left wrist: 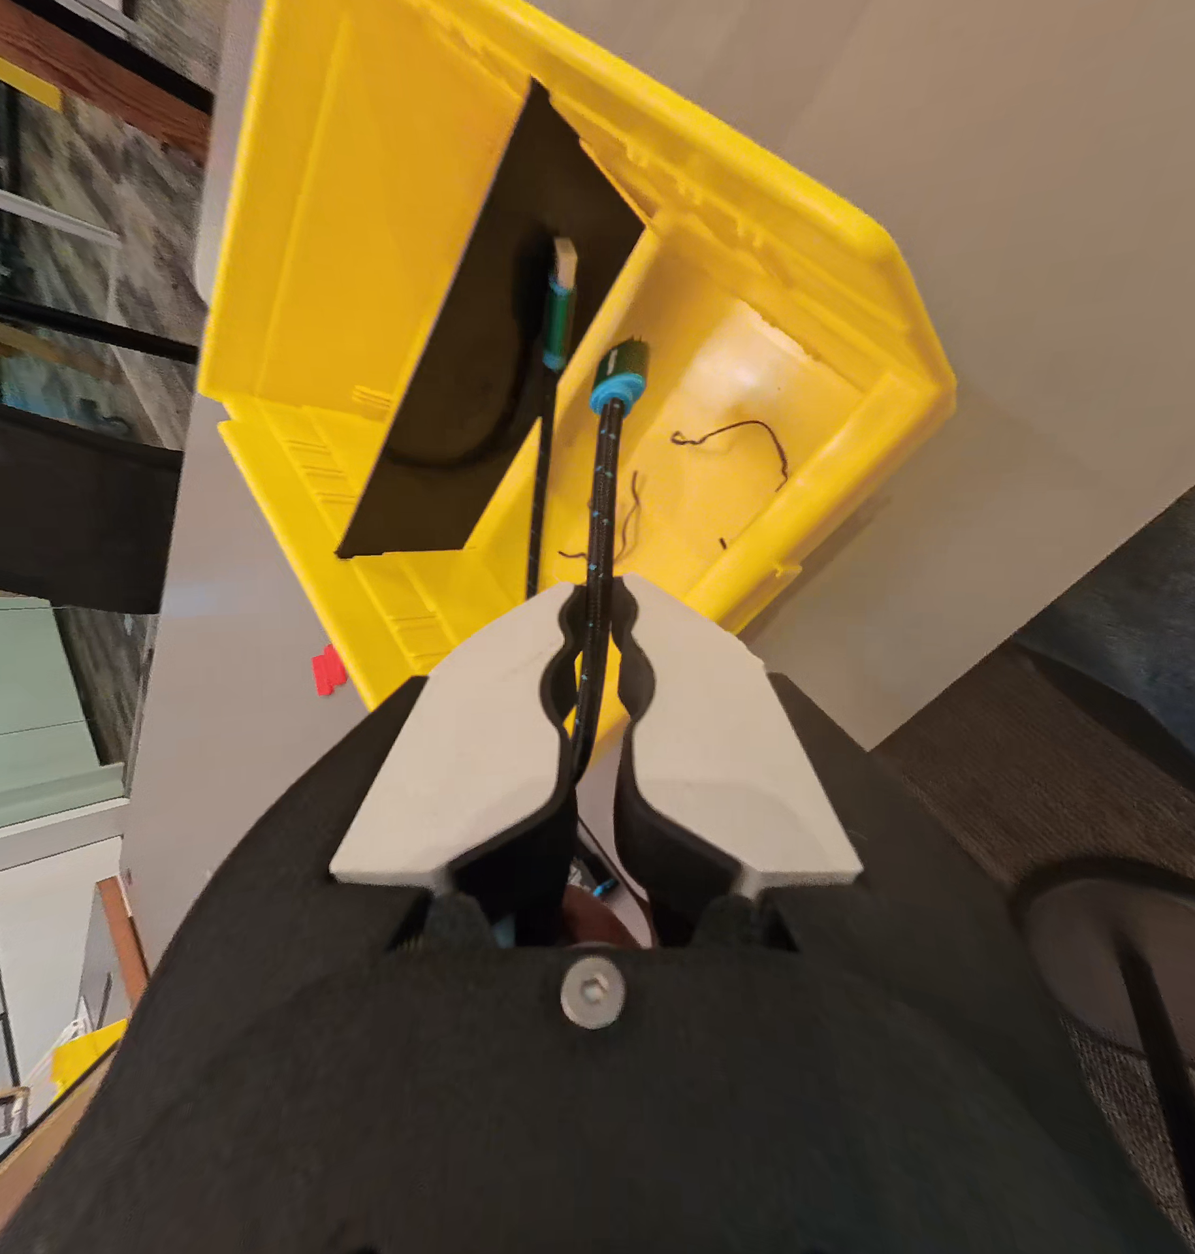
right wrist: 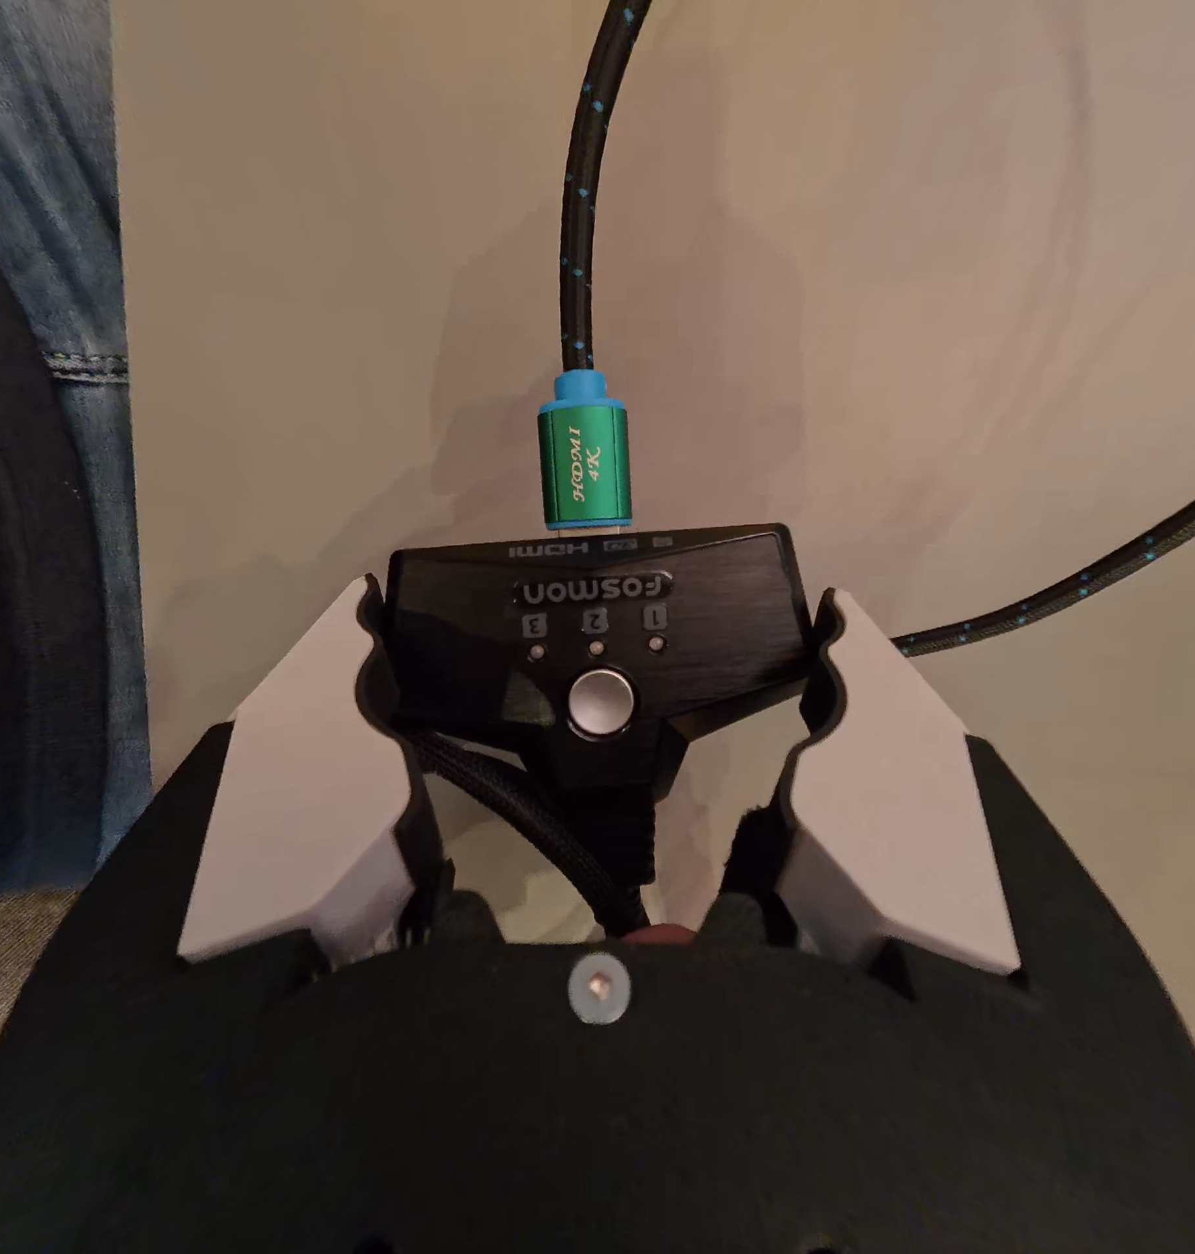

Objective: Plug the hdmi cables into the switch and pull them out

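Observation:
In the left wrist view my left gripper (left wrist: 598,590) is shut on a black braided HDMI cable (left wrist: 601,488) with blue flecks, a short way behind its green plug (left wrist: 623,359). The plug hangs free over a yellow bin (left wrist: 819,434). A second green plug with a bare metal tip (left wrist: 559,292) lies in the bin. In the right wrist view my right gripper (right wrist: 598,611) is shut on the black HDMI switch (right wrist: 595,631), with a pad against each side. One green HDMI plug (right wrist: 584,468) sits in the switch's far side, and its cable (right wrist: 581,203) runs upward.
A black divider panel (left wrist: 486,380) stands in the bin, and loose dark threads (left wrist: 751,441) lie on its floor. A small red piece (left wrist: 327,668) lies on the table beside the bin. Another braided cable (right wrist: 1056,590) crosses at the right. A person's denim garment (right wrist: 38,407) is at the left. Tip to tip, the grippers are about 40 cm apart.

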`<state>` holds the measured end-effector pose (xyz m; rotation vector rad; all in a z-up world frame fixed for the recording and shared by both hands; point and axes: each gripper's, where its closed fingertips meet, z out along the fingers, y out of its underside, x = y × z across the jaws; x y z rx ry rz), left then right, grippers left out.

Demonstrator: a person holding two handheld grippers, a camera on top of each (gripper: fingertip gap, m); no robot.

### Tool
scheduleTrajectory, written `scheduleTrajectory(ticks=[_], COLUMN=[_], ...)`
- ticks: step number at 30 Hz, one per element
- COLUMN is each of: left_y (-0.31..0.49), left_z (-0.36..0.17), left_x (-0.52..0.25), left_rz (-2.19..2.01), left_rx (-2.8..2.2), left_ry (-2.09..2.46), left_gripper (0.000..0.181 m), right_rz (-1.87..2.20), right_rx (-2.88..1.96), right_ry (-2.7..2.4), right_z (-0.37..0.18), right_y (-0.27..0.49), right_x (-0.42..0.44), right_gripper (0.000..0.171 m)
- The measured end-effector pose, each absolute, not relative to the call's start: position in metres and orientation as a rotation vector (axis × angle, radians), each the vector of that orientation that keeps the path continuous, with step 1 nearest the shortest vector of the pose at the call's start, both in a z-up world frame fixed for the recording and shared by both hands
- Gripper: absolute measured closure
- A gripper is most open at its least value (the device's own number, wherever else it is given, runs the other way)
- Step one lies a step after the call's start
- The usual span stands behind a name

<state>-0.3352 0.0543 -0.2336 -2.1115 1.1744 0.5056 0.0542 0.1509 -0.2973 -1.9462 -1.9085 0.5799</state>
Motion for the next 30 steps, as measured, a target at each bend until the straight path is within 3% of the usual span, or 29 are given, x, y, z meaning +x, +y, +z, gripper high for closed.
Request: scheduleTrajectory(ticks=[17,24,30], left_y=[0.062,0.064,0.065], left_z=[-0.168,-0.137,-0.089], left_x=[-0.328,-0.319,-0.307], left_rz=[0.518,0.467,0.492], left_rx=[-1.955,-1.888,-1.787], left_ry=[1.055,0.989,0.935], left_gripper=[0.175,0.176,0.176], right_rz=[0.663,0.680,0.727], right_rx=[-2.058,-1.963,-1.755], right_ry=[-2.011,-1.949,-1.881], right_z=[-0.326,-0.296,-0.240], right_y=[0.138,0.143,0.138], right_x=[0.047,0.038,0.008], right_gripper=[0.049,0.055,0.074])
